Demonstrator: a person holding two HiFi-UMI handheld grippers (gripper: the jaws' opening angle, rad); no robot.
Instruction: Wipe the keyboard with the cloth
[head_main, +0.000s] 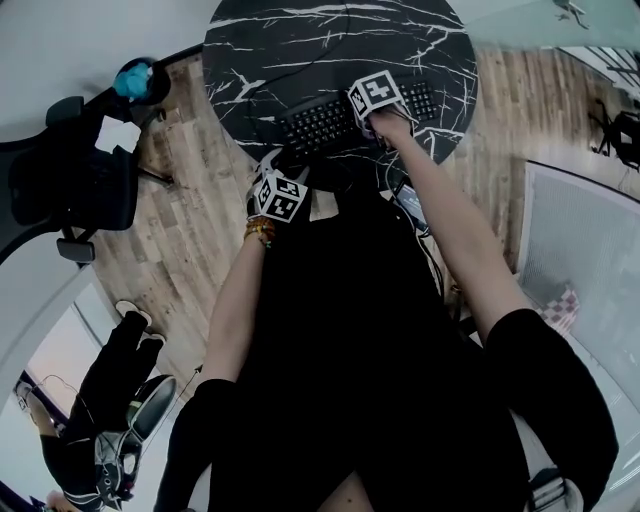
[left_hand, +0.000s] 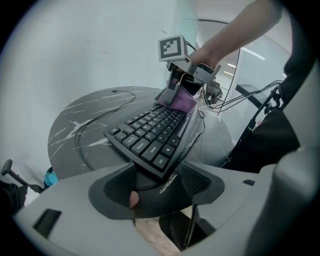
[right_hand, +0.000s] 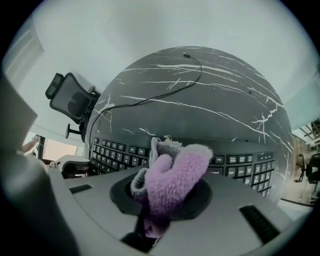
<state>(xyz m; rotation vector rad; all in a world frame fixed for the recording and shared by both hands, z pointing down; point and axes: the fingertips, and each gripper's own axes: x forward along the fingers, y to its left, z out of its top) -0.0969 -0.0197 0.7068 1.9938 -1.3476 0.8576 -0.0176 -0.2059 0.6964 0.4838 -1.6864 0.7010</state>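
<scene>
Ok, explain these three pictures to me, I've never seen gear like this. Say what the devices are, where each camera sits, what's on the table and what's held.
A person stands at a round dark table, holding a two-jaw gripper in each hand; the marker cubes are part of the grippers. The head view looks down from the person's head. The other two views come from cameras on the grippers, looking along their jaws. On the table lie a black keyboard and a cable. The right gripper is shut on a fluffy purple cloth, over the keys. The left gripper has the keyboard's end between its jaws; whether it clamps is unclear.
</scene>
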